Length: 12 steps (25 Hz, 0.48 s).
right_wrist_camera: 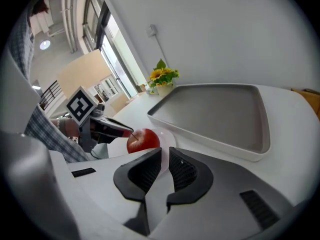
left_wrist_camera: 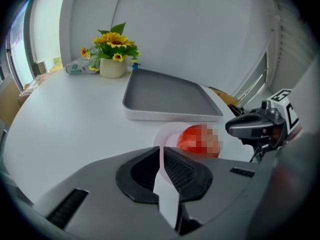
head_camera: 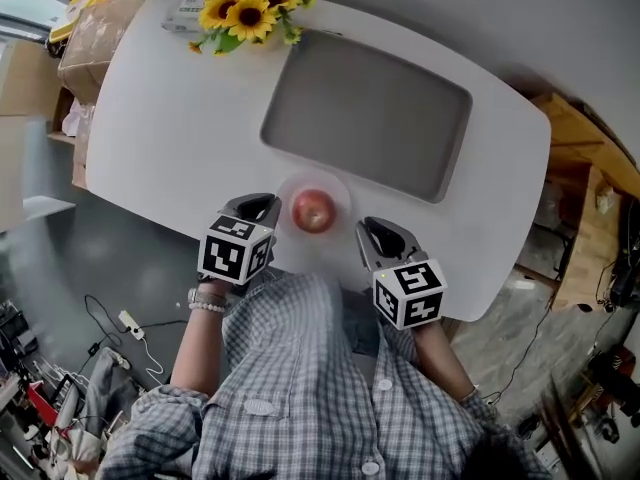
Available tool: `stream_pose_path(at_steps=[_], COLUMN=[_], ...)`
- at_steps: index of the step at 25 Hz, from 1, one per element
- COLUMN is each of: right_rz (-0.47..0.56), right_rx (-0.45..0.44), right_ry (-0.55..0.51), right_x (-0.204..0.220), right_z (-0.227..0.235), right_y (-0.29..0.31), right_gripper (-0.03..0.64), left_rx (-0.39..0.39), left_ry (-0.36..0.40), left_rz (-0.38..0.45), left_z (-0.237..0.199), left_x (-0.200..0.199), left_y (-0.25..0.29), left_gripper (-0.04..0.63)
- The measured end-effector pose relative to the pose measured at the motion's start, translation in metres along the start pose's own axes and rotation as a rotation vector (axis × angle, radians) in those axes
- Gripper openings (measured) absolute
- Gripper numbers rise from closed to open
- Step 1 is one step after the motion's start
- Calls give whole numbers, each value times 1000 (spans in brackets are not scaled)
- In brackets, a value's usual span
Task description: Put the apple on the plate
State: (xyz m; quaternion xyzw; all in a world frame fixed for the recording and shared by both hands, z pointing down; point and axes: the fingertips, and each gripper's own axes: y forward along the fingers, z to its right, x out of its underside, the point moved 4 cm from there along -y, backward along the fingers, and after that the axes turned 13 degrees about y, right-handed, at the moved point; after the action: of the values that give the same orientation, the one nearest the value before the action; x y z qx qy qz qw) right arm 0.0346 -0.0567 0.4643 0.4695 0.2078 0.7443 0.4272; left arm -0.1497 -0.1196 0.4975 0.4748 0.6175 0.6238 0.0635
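Note:
A red apple [head_camera: 313,210] rests on a small white plate [head_camera: 338,190] at the near edge of the white table [head_camera: 170,128]. My left gripper [head_camera: 262,200] hangs just left of the apple, its jaws shut and empty. On the apple's right my right gripper [head_camera: 368,226] is shut too, holding nothing. In the left gripper view the apple [left_wrist_camera: 199,140] lies on the plate [left_wrist_camera: 167,136] just beyond the left gripper [left_wrist_camera: 162,151], with the right gripper [left_wrist_camera: 250,126] behind it. From the right gripper [right_wrist_camera: 165,154] the apple [right_wrist_camera: 143,140] sits ahead to the left.
A large grey tray [head_camera: 365,113] lies on the table behind the plate. A pot of sunflowers [head_camera: 250,8] and a tissue pack [head_camera: 185,13] stand at the far edge. Cardboard boxes [head_camera: 95,33] are off the table's left, wooden shelving [head_camera: 580,218] off its right.

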Motion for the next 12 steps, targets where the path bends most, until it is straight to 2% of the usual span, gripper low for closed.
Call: stream_pose_path(at_steps=[6, 8, 12], right_rz=[-83, -109, -146], right_rx=[21, 20, 40], right_ry=[87, 116, 165], right_x=[16, 22, 31], right_z=[3, 3, 5], right_y=[26, 33, 42], right_gripper=[35, 55, 81], left_rx=[56, 93, 139], left_ry=[-31, -47, -87], left_rz=[-73, -87, -98], left_z=[-10, -12, -15], left_x=[17, 22, 29], left_y=[15, 19, 24], left_gripper=[19, 72, 95])
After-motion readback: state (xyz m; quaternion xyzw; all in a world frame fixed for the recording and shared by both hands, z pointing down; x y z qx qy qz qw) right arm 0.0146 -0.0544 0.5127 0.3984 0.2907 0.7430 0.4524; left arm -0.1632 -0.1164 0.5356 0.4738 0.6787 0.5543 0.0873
